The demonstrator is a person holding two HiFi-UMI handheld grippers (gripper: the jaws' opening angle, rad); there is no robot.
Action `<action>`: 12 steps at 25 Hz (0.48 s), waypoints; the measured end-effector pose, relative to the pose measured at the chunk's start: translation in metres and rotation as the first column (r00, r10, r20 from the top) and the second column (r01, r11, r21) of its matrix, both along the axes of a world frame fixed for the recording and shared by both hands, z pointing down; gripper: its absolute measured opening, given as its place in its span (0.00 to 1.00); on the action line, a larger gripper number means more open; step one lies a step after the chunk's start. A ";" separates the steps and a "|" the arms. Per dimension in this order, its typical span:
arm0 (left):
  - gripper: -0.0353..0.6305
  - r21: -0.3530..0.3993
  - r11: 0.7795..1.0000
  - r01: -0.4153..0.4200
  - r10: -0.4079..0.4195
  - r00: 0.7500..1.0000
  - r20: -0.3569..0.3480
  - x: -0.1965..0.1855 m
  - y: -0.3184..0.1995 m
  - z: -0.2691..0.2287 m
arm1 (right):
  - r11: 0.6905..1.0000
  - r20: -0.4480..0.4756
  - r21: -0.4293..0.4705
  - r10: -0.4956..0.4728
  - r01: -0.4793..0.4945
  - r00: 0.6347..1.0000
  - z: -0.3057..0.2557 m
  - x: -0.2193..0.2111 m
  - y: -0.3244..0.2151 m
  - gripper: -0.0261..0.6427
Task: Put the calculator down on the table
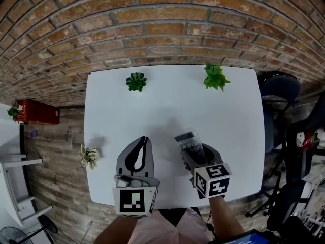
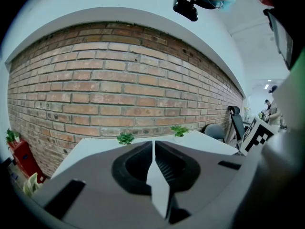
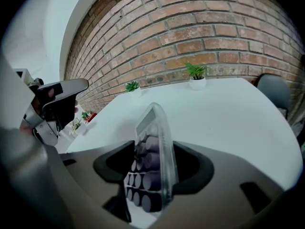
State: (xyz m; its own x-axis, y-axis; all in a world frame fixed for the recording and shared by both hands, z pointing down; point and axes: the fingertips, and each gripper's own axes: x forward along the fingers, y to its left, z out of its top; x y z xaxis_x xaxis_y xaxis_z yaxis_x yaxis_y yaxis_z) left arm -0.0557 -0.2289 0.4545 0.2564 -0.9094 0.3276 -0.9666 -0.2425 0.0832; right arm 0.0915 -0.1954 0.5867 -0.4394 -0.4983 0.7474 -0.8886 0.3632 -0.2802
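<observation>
"While the right gripper [image 3: 153, 149] tilts down toward the table [image 1: 152, 100], what sits between its jaws?"

"That's the calculator [image 3: 148, 123], standing on its long edge with the display end away from the hand. The jaws are spread. Its back lies against the jaw on the right of the right gripper view, and a dark gap shows between the keys and the other jaw, so nothing pinches it."

"Where is it over the table?"

"It's near the front edge, right of the middle, poking out ahead of the jaws. Whether its lower edge touches the white top I cannot tell."

"And the left gripper [image 2: 153, 144]?"

"Its jaws are pressed together with nothing between them. It's held just beside the right one, and its marker cube [image 1: 134, 201] sits at the front edge itself."

"Further out?"

"Two potted plants stand along the far edge — a dark succulent [image 1: 136, 81] left of the middle and a leafy bright green plant [image 1: 216, 77] toward the far right corner. A brick wall [image 1: 152, 24] runs behind that edge. Off the left edge is a pale little plant [image 1: 89, 156], and farther left a red cabinet [image 1: 38, 111]. A dark office chair [image 1: 279, 90] stands off the right edge."
</observation>
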 end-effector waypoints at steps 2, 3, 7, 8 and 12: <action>0.09 0.000 1.000 0.000 0.000 1.000 -0.006 0.002 0.000 -0.001 | 1.000 -0.005 0.001 0.006 -0.006 1.000 0.001 0.002 0.001 0.42; 0.09 0.002 1.000 -0.004 0.004 1.000 -0.003 0.002 0.000 -0.001 | 1.000 -0.007 0.000 0.008 -0.008 1.000 0.001 0.004 0.001 0.42; 0.09 0.003 1.000 -0.020 0.020 1.000 0.013 0.005 0.002 0.001 | 1.000 -0.007 -0.008 0.019 -0.019 1.000 0.004 0.009 0.004 0.45; 0.09 -0.001 1.000 -0.028 0.028 0.999 0.023 0.006 0.004 0.003 | 1.000 -0.004 -0.012 0.022 -0.022 1.000 0.004 0.010 0.005 0.46; 0.09 0.005 1.000 -0.021 0.021 1.000 0.000 0.010 0.004 -0.001 | 0.999 0.004 -0.017 0.034 -0.034 0.999 0.006 0.013 0.007 0.46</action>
State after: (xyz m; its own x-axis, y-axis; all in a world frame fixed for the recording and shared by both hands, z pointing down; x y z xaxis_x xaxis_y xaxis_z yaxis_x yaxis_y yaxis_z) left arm -0.0457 -0.2250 0.4531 0.2756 -0.9055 0.3227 -0.9612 -0.2635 0.0816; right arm 0.1040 -0.1880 0.5924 -0.4258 -0.5001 0.7540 -0.8990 0.3281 -0.2900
